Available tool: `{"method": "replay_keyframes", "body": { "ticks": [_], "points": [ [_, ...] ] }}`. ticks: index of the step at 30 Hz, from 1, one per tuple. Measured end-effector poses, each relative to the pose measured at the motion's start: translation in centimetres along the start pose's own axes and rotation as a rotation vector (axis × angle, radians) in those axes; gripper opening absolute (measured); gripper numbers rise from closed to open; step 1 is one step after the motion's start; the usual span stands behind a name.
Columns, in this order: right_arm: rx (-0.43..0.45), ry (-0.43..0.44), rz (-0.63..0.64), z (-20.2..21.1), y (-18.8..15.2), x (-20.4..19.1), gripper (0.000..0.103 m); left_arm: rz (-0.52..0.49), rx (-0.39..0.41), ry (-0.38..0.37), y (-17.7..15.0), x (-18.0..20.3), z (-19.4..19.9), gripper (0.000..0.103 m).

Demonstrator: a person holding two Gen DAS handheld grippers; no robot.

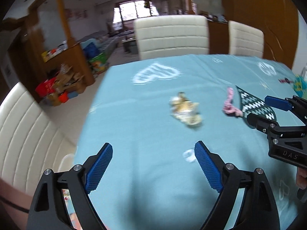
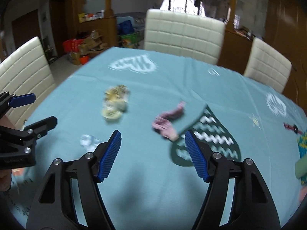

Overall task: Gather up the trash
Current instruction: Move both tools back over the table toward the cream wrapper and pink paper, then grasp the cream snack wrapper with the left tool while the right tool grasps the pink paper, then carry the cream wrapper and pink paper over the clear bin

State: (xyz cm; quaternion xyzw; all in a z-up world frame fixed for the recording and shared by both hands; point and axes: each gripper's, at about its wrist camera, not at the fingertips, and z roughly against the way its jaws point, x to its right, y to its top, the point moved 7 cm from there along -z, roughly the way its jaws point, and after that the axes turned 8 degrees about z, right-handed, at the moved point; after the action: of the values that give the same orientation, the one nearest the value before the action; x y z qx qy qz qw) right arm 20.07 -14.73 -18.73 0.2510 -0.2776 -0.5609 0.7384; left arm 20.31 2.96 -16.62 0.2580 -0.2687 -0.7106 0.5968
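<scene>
Plenty of room on my end: the teal tablecloth is mostly bare in front of both claws, with its left edge dropping off toward the floor and a cream chair right beside it. Two more cream chairs sit along the far edge.

My left gripper is spread wide, nothing between the blue pads, hovering over bare cloth. My right gripper is wide open too and empty.

The trash: a crumpled yellowish wrapper sits mid-table, ahead of the left claw and well clear of it. A pink crumpled scrap lies just past the right claw, touching the edge of a dark green heart print. A small clear scrap sits near the right claw's left finger.

Only the right view shows the red-and-black item toward the table's right edge clearly; it's a blur in the left view.
</scene>
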Motion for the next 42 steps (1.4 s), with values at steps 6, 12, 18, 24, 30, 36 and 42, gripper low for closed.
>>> {"method": "replay_keyframes", "body": {
  "ticks": [6, 12, 18, 24, 30, 36, 42],
  "points": [
    [-0.042, 0.039, -0.002, -3.2, -0.3, 1.1, 0.065, -0.04, -0.074, 0.004, 0.6, 3.7, -4.5, 0.085],
    [-0.069, 0.078, 0.001, -6.9, 0.9, 0.7, 0.058, -0.081, -0.106, 0.039, 2.2, 4.8, -8.2, 0.085],
    [-0.114, 0.09, -0.014, -10.1, 1.0, 1.6, 0.038, -0.085, -0.138, 0.037, 3.5, 4.8, -12.0, 0.085],
    [-0.097, 0.077, -0.02, -10.3, 1.5, 2.0, 0.027, -0.111, -0.109, -0.013, 3.8, 5.5, -12.4, 0.053],
    [-0.076, 0.069, 0.013, -8.2, 2.1, 0.9, 0.026, -0.125, -0.096, -0.029, 3.4, 5.1, -10.6, 0.027],
    [-0.043, 0.088, 0.088, -4.9, 3.1, -2.5, 0.026, -0.107, -0.04, -0.005, 2.8, 2.6, -6.3, 0.026],
    [-0.008, 0.122, 0.162, -1.5, 3.8, -7.7, 0.026, -0.06, -0.004, 0.027, 1.0, -1.0, -1.6, 0.026]
  ]
}}
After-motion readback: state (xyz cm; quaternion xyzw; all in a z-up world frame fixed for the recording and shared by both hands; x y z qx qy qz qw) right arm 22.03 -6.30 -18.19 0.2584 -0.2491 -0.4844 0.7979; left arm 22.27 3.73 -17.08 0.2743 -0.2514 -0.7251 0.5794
